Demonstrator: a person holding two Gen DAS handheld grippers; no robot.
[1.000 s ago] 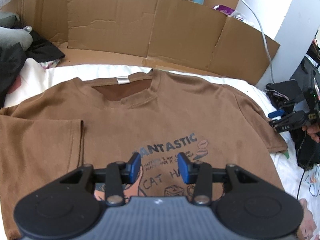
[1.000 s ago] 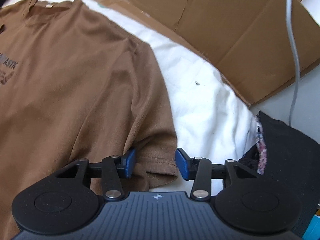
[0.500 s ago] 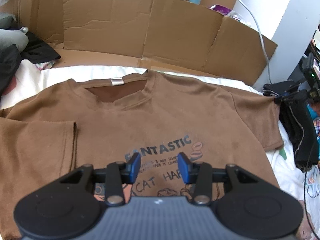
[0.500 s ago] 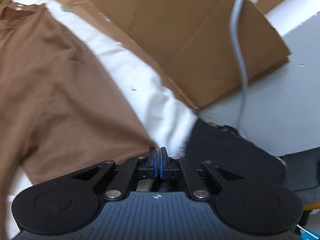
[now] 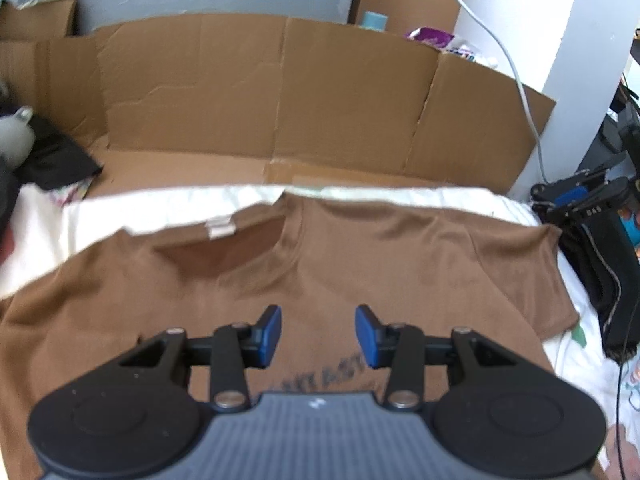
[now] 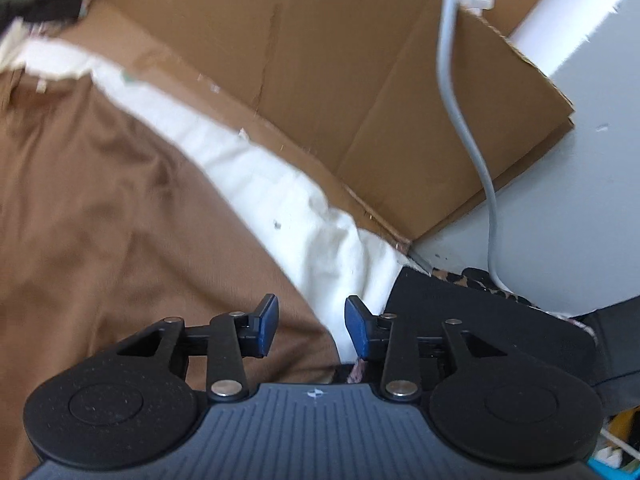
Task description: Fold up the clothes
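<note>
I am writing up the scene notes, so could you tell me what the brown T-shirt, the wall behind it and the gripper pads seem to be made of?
Brown T-shirt: soft matte knit, probably cotton; it drapes in shallow wrinkles without shine.
Wall: corrugated cardboard, raw brown, with creases, fold lines and torn edges.
Left gripper pads: blue, smooth, likely rubber or plastic; unclear which.

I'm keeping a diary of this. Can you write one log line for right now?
task: fold clothes | brown printed T-shirt: flat on white sheet | left gripper: open above shirt | right gripper: open at sleeve edge
</note>
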